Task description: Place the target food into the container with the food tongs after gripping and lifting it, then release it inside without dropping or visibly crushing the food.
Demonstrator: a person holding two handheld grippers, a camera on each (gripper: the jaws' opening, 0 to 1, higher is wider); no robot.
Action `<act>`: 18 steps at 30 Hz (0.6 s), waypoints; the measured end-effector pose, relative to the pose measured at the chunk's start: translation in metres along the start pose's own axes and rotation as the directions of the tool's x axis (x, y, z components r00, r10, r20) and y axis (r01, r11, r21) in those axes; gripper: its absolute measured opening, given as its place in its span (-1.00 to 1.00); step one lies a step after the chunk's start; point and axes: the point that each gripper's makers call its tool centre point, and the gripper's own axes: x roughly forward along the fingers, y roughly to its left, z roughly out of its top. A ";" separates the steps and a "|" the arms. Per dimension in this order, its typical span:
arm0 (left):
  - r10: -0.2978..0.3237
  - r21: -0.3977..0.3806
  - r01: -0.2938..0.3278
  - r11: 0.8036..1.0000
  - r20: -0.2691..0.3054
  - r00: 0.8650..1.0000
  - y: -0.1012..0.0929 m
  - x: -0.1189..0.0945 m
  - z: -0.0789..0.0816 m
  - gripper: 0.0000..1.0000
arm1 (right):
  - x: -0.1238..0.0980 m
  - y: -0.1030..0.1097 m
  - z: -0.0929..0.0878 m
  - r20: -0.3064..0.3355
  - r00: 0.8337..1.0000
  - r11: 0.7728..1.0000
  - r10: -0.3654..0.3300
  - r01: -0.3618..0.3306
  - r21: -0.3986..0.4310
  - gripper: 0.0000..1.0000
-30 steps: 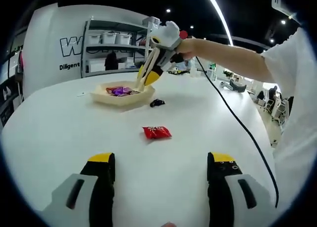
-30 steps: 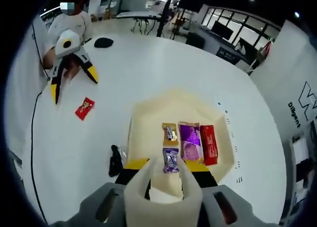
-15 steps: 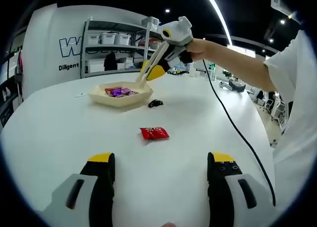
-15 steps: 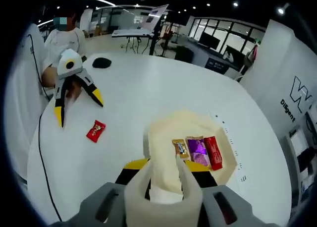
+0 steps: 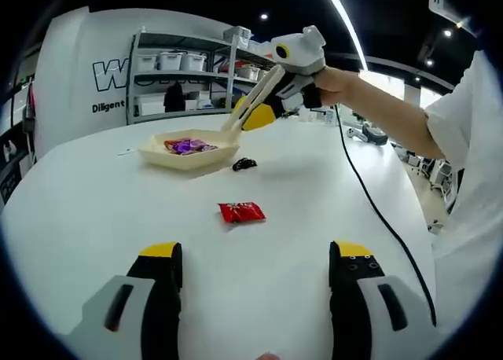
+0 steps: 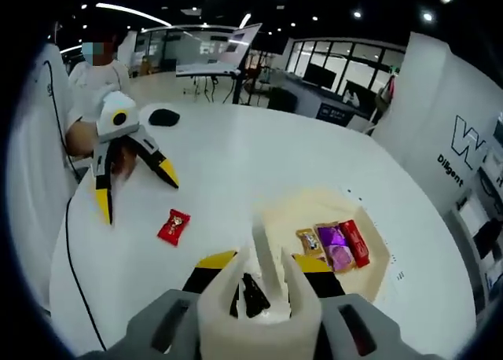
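Note:
My right gripper (image 6: 264, 266) is shut on cream food tongs (image 6: 259, 317), whose tips hang open and empty above a small black sweet (image 6: 251, 291). Just right of the tong tips lies the cream tray (image 6: 299, 207), with a purple packet (image 6: 333, 236), a red packet (image 6: 354, 241) and a brown one inside. A red sweet (image 6: 174, 225) lies on the white table to the left. In the left gripper view, my left gripper (image 5: 255, 254) is open and low over the table, well short of the red sweet (image 5: 241, 211). Beyond it lie the black sweet (image 5: 244, 164) and the tray (image 5: 185, 157). The right gripper (image 5: 256, 118) hovers above with the tongs (image 5: 253, 104).
A person in a white shirt (image 6: 94, 77) stands at the table edge, holding the left gripper (image 6: 135, 189). A black cable (image 5: 377, 211) trails across the table on the right. Shelving with bins (image 5: 181, 69) stands behind the table. A dark object (image 6: 163, 117) lies far off.
A small purple sweet held in the tongs over the tray a second ago now lies in the tray. The right gripper has risen and drawn the empty tongs back off the tray.

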 end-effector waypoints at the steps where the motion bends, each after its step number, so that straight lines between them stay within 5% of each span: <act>1: 0.000 -0.001 0.000 1.000 0.001 1.000 0.000 0.000 0.000 0.49 | 0.000 0.002 0.000 0.005 1.000 1.000 -0.004 0.004 0.006 -0.65; 18: 0.002 0.002 -0.002 1.000 -0.004 1.000 -0.002 0.000 -0.001 0.49 | 0.006 0.050 0.002 0.082 0.997 0.995 -0.013 0.004 0.102 -0.64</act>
